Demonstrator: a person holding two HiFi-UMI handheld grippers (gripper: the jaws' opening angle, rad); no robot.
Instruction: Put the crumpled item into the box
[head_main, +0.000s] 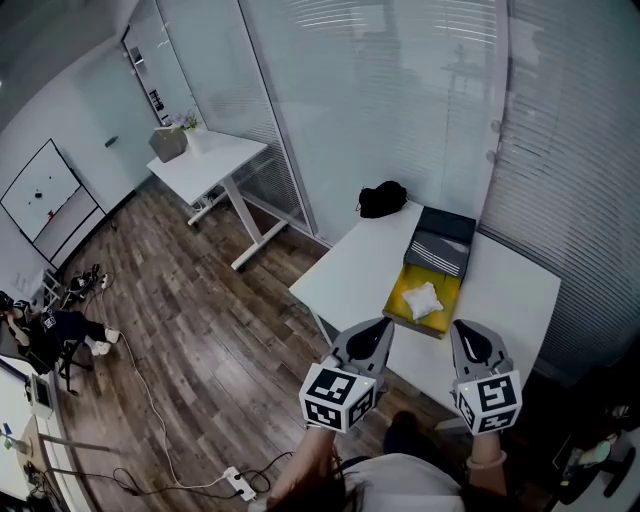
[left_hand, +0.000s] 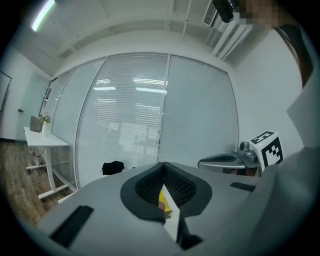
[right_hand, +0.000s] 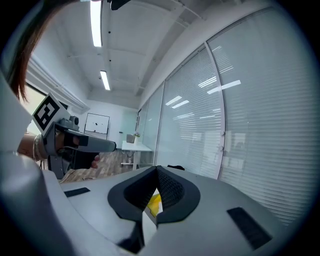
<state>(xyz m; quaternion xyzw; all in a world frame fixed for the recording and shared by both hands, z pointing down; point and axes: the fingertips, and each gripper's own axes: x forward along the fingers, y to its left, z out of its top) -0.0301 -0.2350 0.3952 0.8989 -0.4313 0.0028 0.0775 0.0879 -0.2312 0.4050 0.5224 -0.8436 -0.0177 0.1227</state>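
Head view: the crumpled white item (head_main: 422, 298) lies inside the yellow box (head_main: 398, 302) on the white table (head_main: 350, 270). The left gripper (head_main: 378, 330) and right gripper (head_main: 463, 332) hover over the box's near end, touching nothing.

Left gripper view: its jaws meet tip to tip, empty.

Right gripper view: its jaws are likewise closed on nothing.

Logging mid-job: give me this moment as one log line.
left gripper shut, empty | right gripper shut, empty | crumpled item in box
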